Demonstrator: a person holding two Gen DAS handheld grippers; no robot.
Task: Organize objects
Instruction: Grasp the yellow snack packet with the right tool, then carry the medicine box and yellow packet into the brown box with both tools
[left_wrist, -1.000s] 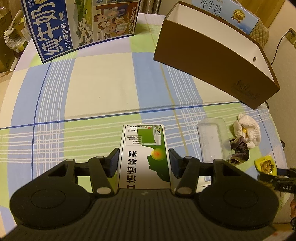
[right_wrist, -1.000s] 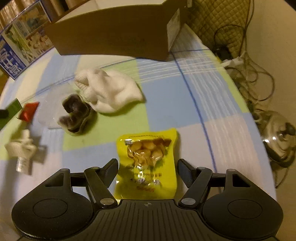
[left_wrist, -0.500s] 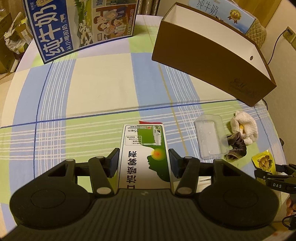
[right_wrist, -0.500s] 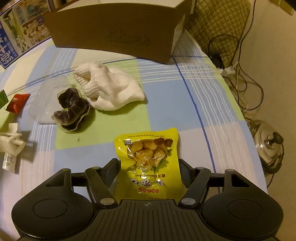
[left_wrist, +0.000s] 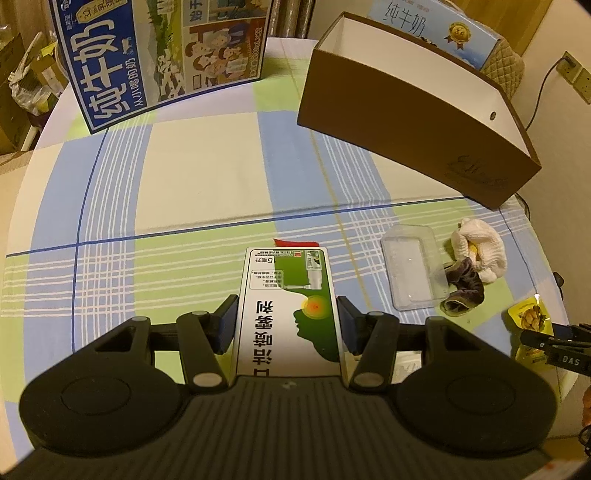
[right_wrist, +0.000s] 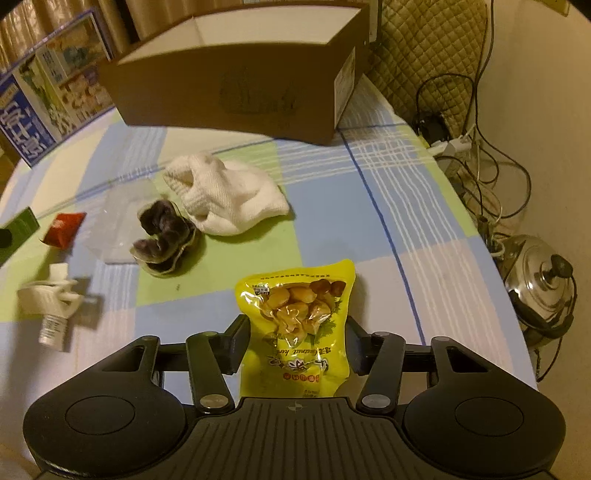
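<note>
**Both grippers clamp packages over the checked tablecloth**

The left gripper (left_wrist: 286, 325) has its two fingers pressed against the long sides of a green-and-white spray box (left_wrist: 288, 310), holding it flat above the checked tablecloth (left_wrist: 184, 177). A red packet (left_wrist: 295, 242) peeks out past the box's far end at 12 o'clock. At about 2 o'clock lies a clear plastic tray (left_wrist: 412, 271); just beside it sit a dark scrunchie (left_wrist: 463, 291) and a white cloth (left_wrist: 480, 247). The open brown cardboard box (left_wrist: 417, 129) stands at 1 o'clock, and a blue milk carton (left_wrist: 147, 62) at 11 o'clock.

The right gripper (right_wrist: 295, 341) is closed on a yellow snack pouch (right_wrist: 295, 325), its fingers touching both edges of the bag. In this view the brown cardboard box (right_wrist: 236, 92) stands at 12 o'clock. The white cloth (right_wrist: 229, 195) and dark scrunchie (right_wrist: 164, 236) lie at 11 o'clock, touching each other. A small white spray bottle (right_wrist: 51, 306) lies at 9 o'clock, well apart from the pouch.
</note>
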